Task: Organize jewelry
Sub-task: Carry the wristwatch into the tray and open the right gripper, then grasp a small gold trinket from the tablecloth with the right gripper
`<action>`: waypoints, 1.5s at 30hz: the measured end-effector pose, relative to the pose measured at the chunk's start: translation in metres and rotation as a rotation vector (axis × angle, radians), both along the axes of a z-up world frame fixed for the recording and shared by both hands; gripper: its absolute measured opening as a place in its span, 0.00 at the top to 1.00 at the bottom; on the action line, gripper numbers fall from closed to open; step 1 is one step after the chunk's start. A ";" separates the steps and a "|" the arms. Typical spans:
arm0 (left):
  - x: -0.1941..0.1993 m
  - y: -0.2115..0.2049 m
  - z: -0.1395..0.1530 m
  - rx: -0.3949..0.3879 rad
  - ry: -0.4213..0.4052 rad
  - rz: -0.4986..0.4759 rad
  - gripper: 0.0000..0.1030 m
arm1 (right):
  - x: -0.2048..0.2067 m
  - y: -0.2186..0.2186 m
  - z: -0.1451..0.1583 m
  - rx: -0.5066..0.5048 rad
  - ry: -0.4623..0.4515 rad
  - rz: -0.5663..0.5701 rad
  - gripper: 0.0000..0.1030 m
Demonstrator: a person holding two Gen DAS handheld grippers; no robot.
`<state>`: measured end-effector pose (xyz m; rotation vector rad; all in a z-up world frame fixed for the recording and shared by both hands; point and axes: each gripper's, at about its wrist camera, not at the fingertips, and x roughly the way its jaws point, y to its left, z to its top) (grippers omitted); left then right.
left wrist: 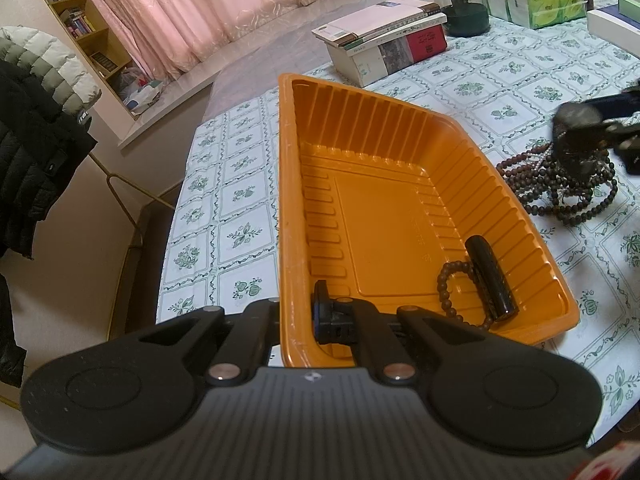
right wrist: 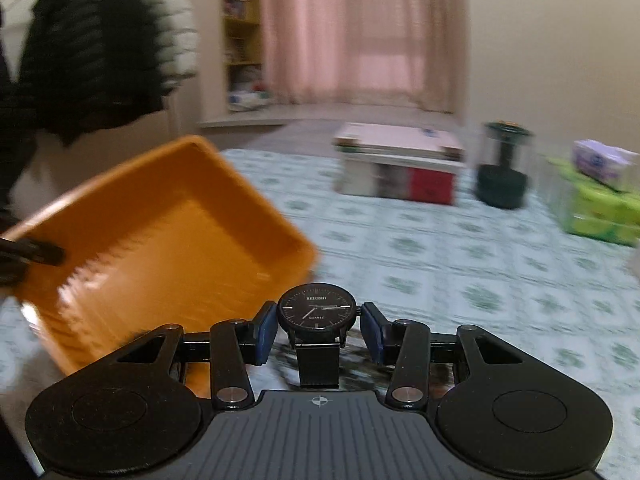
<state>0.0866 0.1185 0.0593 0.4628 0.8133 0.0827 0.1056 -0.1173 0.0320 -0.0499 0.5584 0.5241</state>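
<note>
An orange plastic tray sits tilted on the patterned tablecloth. My left gripper is shut on the tray's near left wall. Inside the tray lie a small bead bracelet and a black cylinder. A pile of dark bead necklaces lies on the table right of the tray. My right gripper holds a black watch between its blue pads, above the table beside the tray. In the left wrist view it is a blurred black shape over the bead pile.
A stack of books lies beyond the tray. A dark green jar and green tissue packs stand at the back right. The table's left edge runs close to the tray. Jackets hang at far left.
</note>
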 end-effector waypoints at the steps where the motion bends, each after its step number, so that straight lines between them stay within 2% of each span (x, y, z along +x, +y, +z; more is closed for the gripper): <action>1: 0.000 0.000 0.000 -0.001 -0.001 -0.001 0.98 | 0.000 0.008 0.001 0.011 0.004 0.025 0.56; 6: 0.000 0.001 0.000 -0.002 -0.003 -0.006 0.98 | -0.001 0.049 0.001 0.035 0.019 0.138 0.56; 10: -0.002 0.002 0.000 -0.006 -0.004 -0.007 0.97 | -0.003 0.068 -0.007 0.031 0.042 0.171 0.56; 16: -0.002 0.002 -0.001 -0.007 -0.004 -0.008 0.98 | -0.001 0.076 -0.021 0.020 0.088 0.202 0.56; 24: -0.002 0.003 -0.001 -0.007 -0.004 -0.009 0.97 | -0.005 0.080 -0.025 0.028 0.098 0.236 0.56; 28: -0.001 0.002 -0.001 -0.006 -0.004 -0.009 0.98 | -0.013 0.079 -0.021 0.027 0.058 0.262 0.46; 35: -0.001 0.002 0.000 -0.009 -0.004 -0.012 0.97 | -0.016 0.052 -0.025 0.003 0.060 0.185 0.45; 39: -0.001 0.002 -0.001 -0.009 -0.004 -0.012 0.97 | -0.015 0.020 -0.033 -0.002 0.091 0.094 0.45; 45: -0.001 0.002 -0.001 -0.009 -0.004 -0.012 0.98 | -0.013 -0.032 -0.052 -0.062 0.123 -0.055 0.45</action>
